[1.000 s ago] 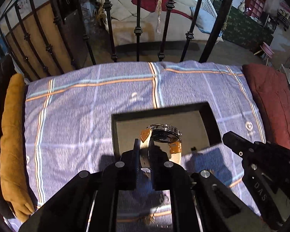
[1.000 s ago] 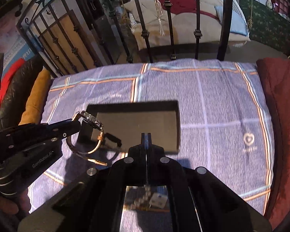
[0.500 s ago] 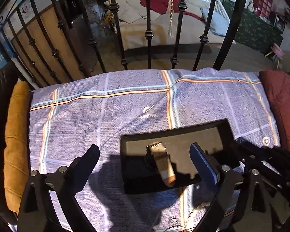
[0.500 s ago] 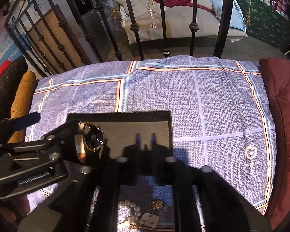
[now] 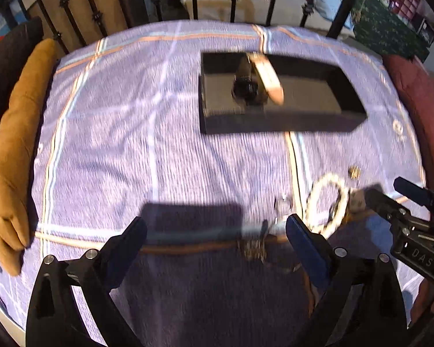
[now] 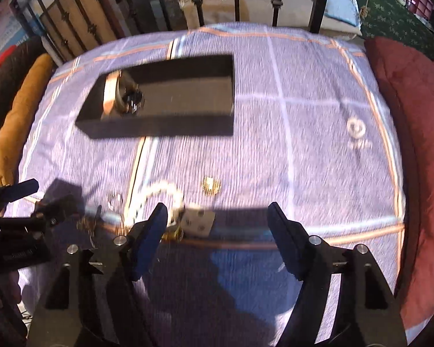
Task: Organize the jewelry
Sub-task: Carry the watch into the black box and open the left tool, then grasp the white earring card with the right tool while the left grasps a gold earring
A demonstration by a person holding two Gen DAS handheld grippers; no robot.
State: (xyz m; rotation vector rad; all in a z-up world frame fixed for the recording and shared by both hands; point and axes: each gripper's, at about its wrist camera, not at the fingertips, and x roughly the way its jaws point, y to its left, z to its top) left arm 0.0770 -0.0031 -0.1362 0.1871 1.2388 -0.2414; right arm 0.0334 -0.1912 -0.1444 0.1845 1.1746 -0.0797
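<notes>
Since a second ago the left gripper (image 5: 214,231) has released the watch (image 5: 256,82) and drawn back, jaws spread wide and empty; the right gripper (image 6: 217,219) has likewise opened. The watch lies inside the black tray (image 5: 275,123). The pearl bracelet (image 5: 329,202) remains outside on the bedspread (image 5: 130,144).

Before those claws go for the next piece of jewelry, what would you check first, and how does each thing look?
1. Watch lies inside the black tray: ok.
2. Left gripper open, empty: ok.
3. Right gripper open, empty: ok.
4. Pearl bracelet on the cloth, close before the right gripper: ok.
5. Small gold piece lies apart from the pearls: ok.
6. Pearls free of the card beside them: cannot tell, blurred.
</notes>
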